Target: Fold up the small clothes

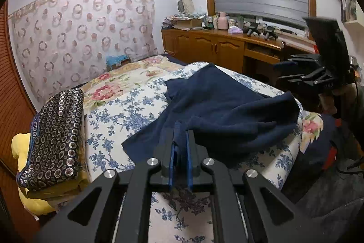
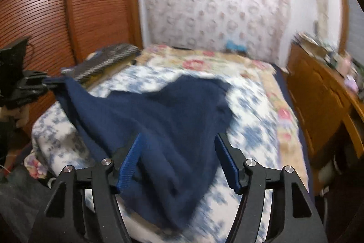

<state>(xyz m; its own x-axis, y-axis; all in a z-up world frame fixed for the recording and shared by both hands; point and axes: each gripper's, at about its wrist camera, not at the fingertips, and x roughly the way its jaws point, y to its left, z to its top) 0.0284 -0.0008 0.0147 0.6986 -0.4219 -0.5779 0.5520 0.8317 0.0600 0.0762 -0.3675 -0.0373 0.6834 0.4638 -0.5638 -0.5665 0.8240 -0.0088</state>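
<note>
Left wrist view shows your left tool [image 1: 180,129] clamped on an edge of the navy garment [image 1: 218,101] lying crumpled on the bed [image 1: 118,111], so bring your right tool [image 2: 179,140], its fingers apart, onto the opposite corner and pull the cloth flat first.

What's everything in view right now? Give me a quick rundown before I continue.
garment: one, navy, crumpled on the bed
bedspread: one, white with blue flowers, under the garment
pillow: one, dark with ring pattern, bed's left edge
cabinet: one, wooden, cluttered top, under the window
wall curtain: one, pink rings, behind the bed
left gripper: shut on a garment edge
right gripper: open, above the garment
</note>
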